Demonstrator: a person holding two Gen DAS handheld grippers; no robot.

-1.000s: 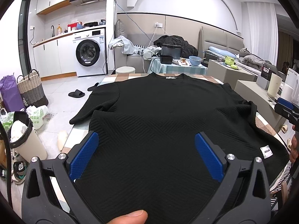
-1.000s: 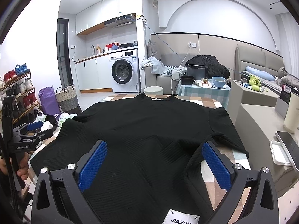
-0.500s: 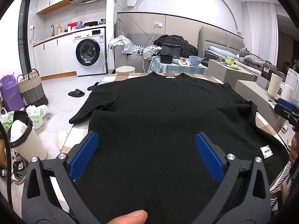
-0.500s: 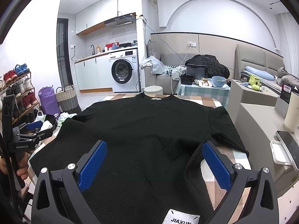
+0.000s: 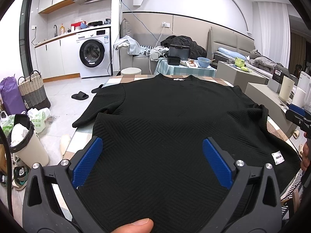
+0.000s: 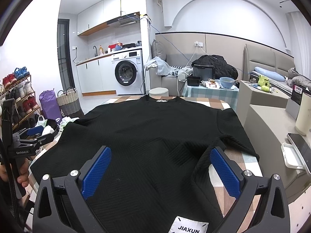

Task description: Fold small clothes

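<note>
A black ribbed short-sleeved top (image 5: 165, 116) (image 6: 151, 136) lies spread flat on a checked table (image 6: 219, 103), collar at the far end, hem toward me. A white label (image 5: 278, 157) (image 6: 188, 226) is sewn near the hem's right corner. My left gripper (image 5: 152, 162) hovers open over the hem's left part, blue pads (image 5: 87, 163) wide apart, nothing between them. My right gripper (image 6: 160, 171) stands open above the hem's right part by the label, and its tip (image 5: 297, 114) shows in the left wrist view. A thumb (image 5: 136, 226) rests at the bottom edge.
Left of the table stand a bin (image 5: 25, 143), bags, a woven basket (image 5: 33, 91) and slippers (image 5: 79, 96). To the right runs a beige counter (image 6: 272, 128) with a phone (image 6: 300, 147) and a white tray (image 6: 291, 156). A small table with a bowl (image 6: 226, 82) stands beyond.
</note>
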